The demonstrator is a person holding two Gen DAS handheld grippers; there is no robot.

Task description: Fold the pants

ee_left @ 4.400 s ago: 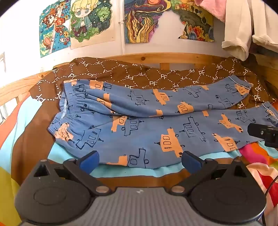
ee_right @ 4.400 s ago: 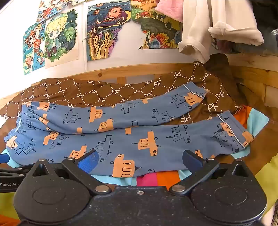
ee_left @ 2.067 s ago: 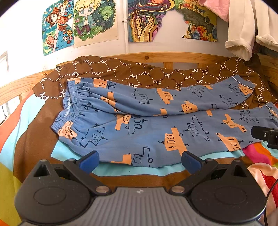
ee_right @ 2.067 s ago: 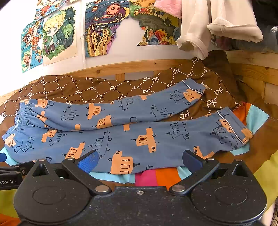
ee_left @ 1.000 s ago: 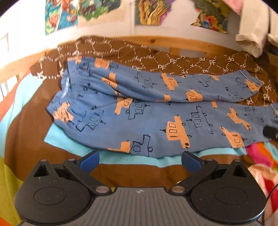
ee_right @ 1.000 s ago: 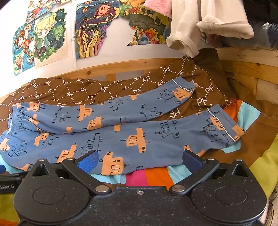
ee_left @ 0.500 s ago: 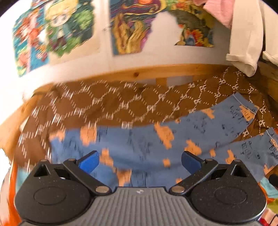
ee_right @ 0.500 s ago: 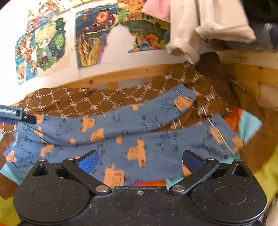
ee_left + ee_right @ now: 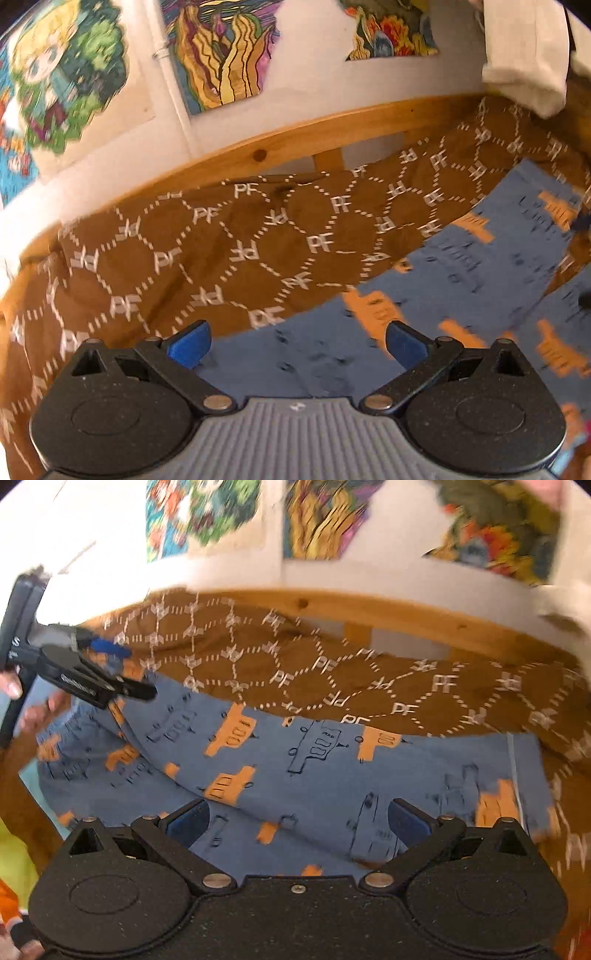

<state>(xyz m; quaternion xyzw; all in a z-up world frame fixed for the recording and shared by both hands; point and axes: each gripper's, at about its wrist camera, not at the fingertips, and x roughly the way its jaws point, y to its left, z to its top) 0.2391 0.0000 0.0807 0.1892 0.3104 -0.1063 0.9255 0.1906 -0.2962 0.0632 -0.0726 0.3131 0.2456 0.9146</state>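
the blue pajama pants (image 9: 303,775) with orange vehicle prints lie spread on the brown "pf" blanket (image 9: 229,251), in front of the wooden bed rail (image 9: 295,144). your left gripper (image 9: 297,341) hangs over the waistband end, fingers spread and empty. your right gripper (image 9: 297,821) hovers over one leg near its cuff, likewise spread, gripping nothing.

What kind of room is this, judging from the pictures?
Probably a bedroom: blue patterned pants lie on a brown blanket with white PF letters, bordered by a wooden bed rail, with colourful drawings on the wall.
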